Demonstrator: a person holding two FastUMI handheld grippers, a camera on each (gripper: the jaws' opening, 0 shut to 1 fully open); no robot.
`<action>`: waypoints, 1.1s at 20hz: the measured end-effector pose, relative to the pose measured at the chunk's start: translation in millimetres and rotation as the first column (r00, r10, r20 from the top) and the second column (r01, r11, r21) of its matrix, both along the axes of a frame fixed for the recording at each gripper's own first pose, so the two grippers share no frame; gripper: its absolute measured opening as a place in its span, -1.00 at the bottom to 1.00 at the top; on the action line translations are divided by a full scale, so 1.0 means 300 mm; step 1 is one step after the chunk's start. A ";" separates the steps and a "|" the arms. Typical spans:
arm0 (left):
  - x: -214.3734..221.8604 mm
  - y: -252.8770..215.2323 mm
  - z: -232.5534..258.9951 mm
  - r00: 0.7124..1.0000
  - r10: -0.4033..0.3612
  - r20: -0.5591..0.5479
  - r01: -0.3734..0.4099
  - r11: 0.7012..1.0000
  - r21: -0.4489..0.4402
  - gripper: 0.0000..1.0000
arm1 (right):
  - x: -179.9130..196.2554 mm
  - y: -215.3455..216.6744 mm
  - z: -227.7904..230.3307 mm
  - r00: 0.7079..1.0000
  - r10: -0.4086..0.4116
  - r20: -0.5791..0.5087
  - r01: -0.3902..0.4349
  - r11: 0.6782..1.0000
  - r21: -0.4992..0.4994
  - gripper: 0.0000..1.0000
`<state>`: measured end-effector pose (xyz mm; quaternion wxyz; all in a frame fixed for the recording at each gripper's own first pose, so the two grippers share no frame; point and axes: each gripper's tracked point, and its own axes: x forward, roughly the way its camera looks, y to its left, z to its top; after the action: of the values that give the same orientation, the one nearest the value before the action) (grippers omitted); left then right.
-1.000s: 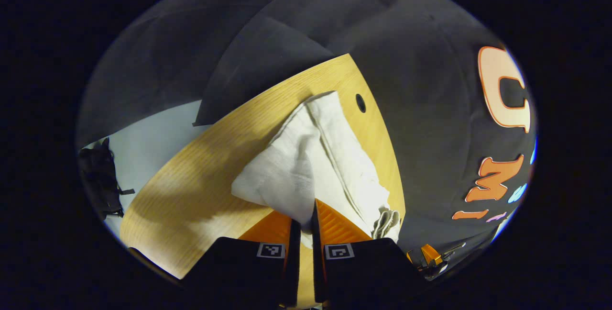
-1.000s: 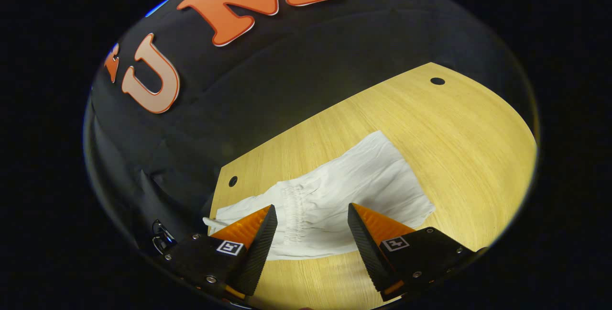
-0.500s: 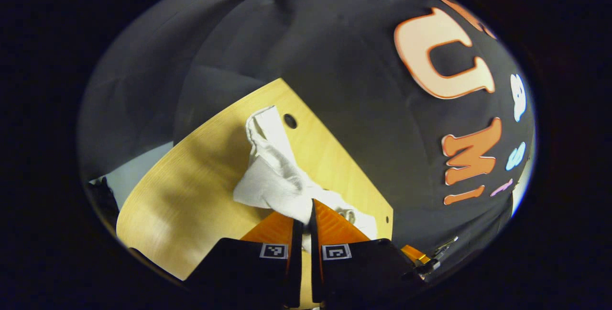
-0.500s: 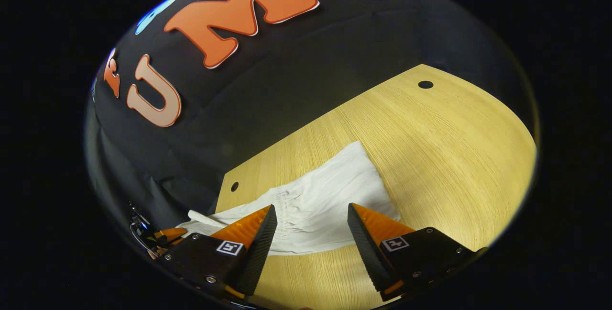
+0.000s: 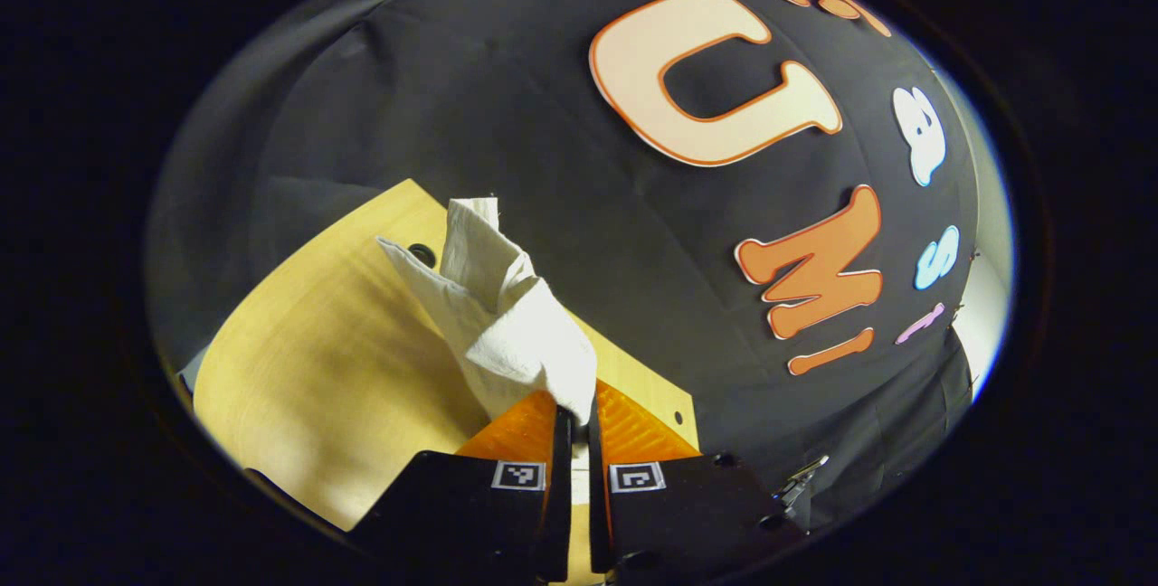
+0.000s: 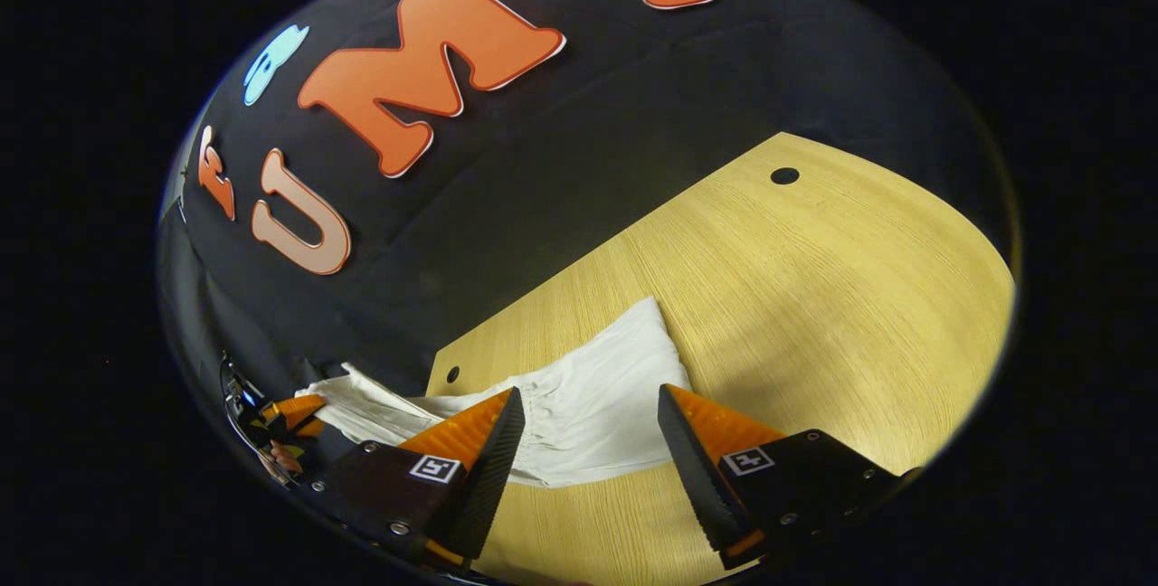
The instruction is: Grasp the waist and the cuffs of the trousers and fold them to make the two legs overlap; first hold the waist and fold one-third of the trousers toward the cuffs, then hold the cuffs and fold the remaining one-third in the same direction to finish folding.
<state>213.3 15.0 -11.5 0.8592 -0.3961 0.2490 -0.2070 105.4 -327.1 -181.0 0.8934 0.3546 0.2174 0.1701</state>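
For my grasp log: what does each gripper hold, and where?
Left gripper pinches the white cloth trousers at one lifted end. Right gripper is open, holding nothing.

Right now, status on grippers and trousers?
Left gripper shut on trousers, end lifted off table. Right gripper open over trousers, not gripping. Nothing in the way.

Left gripper view: low, close above the table (image 5: 298, 369), facing its far edge and booth wall. Right gripper view: higher, looking down across the table (image 6: 814, 278). Shared: white trousers (image 5: 507, 333) and 1 table corner.
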 end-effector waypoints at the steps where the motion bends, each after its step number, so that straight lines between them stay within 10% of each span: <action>1: 0.016 -0.036 0.023 1.000 -0.010 0.012 0.010 1.000 -0.002 -0.75 | -0.002 -0.019 -0.002 1.000 -0.003 0.002 0.003 1.000 0.006 0.79; 22: 0.084 -1.060 -0.004 0.961 -0.272 -0.041 0.275 0.947 0.165 -0.75 | -0.021 -0.407 -0.117 0.999 -0.044 -0.001 0.044 0.998 -0.040 0.96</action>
<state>238.6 -303.2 -12.6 0.8505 -0.2853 0.3257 -0.2987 99.1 -449.2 -216.1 0.9036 0.3416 0.2138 0.1454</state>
